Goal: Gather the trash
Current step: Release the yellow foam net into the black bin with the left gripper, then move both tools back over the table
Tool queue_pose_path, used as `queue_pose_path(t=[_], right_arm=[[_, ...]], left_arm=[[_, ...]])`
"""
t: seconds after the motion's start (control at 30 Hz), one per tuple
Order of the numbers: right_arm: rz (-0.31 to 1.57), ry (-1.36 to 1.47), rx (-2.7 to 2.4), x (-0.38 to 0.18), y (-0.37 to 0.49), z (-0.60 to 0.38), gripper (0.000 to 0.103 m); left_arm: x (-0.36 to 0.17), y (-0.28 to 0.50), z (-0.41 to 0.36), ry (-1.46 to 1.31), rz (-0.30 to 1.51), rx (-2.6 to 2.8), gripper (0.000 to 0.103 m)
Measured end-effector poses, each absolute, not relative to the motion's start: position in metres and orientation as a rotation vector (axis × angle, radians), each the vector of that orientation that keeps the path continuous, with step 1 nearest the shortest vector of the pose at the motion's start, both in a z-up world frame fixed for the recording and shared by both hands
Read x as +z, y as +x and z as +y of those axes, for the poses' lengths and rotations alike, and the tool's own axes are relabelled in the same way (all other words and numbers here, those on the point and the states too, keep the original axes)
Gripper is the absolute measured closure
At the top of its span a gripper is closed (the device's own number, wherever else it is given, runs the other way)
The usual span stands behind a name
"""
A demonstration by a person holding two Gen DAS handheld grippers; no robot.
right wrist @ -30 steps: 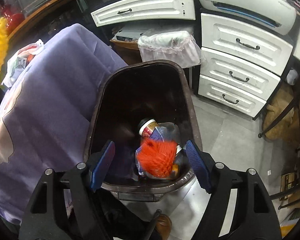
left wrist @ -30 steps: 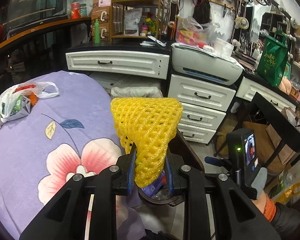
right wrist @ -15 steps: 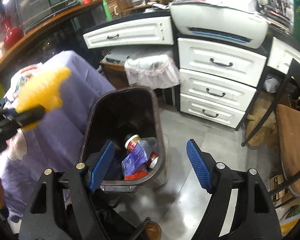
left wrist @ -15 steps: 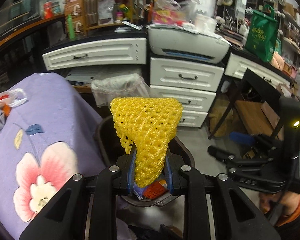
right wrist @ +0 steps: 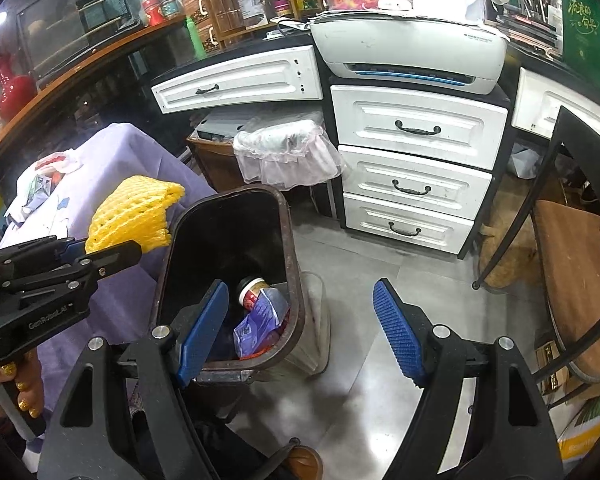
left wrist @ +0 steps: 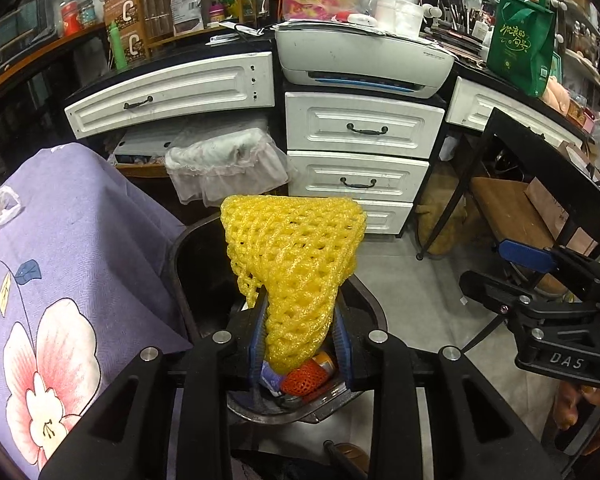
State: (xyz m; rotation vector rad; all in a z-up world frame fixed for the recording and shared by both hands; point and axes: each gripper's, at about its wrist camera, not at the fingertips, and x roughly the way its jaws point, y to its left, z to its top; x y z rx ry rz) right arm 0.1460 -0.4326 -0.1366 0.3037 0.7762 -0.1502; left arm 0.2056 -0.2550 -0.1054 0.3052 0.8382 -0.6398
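A yellow foam net [left wrist: 296, 256] stands up between the blue pads of my left gripper [left wrist: 300, 340], whose jaws are opening while the pads still touch its narrow lower end. It hangs over the dark brown bin [left wrist: 364, 300]. Inside the bin lie a red foam net [left wrist: 304, 376], a paper cup [right wrist: 252, 290] and a blue wrapper [right wrist: 260, 316]. In the right wrist view the yellow net [right wrist: 134, 212] and left gripper [right wrist: 80, 254] sit just left of the bin's rim [right wrist: 288, 248]. My right gripper [right wrist: 300, 324] is open and empty, above the bin's near right corner.
A table under a purple flowered cloth [left wrist: 80, 260] stands against the bin's left side, with a white plastic bag [right wrist: 44, 176] of rubbish on it. White drawers [left wrist: 360, 184], a printer [left wrist: 360, 60] and a lace-covered box [left wrist: 224, 164] stand behind. A black-framed stool [left wrist: 520, 208] is at right.
My left gripper carried the yellow net from over the purple table to over the bin. My right gripper rose and drew back from the bin's mouth, still open.
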Motion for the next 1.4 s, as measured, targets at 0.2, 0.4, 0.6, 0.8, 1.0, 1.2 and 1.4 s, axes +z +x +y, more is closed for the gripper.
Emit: queue_pose_path(t=[0.2, 0.4, 0.6, 0.8, 1.0, 1.2, 1.4], right_arm=[[0.781, 0.308, -0.147, -0.137, 0.147, -0.433, 0.028], [0.780, 0.302, -0.151, -0.136, 0.147, -0.433, 0.027], [0.782, 0.303, -0.146, -0.136, 0.148, -0.433, 0.027], [0.780, 0.312, -0.129, -0.132, 0.149, -0.429, 0.027], [0.762, 0.309, -0.092, -0.124, 0.153, -0.420, 0.027], [0.728, 0.279, -0.008, -0.108, 0.165, -0.394, 0.027], [0.692, 0.209, 0.124, -0.085, 0.187, -0.345, 0.027]], left_arm=[[-0.102, 0.205, -0.254, 0.288, 0.817, -0.658, 0.035], [-0.093, 0.196, -0.256, 0.277, 0.768, -0.692, 0.017], [-0.085, 0.193, -0.247, 0.225, 0.740, -0.706, 0.010], [-0.076, 0.194, -0.233, 0.168, 0.728, -0.699, 0.010], [-0.065, 0.193, -0.213, 0.125, 0.708, -0.679, 0.009], [-0.053, 0.196, -0.183, 0.115, 0.681, -0.623, 0.007], [-0.040, 0.203, -0.138, 0.109, 0.654, -0.529, 0.006]])
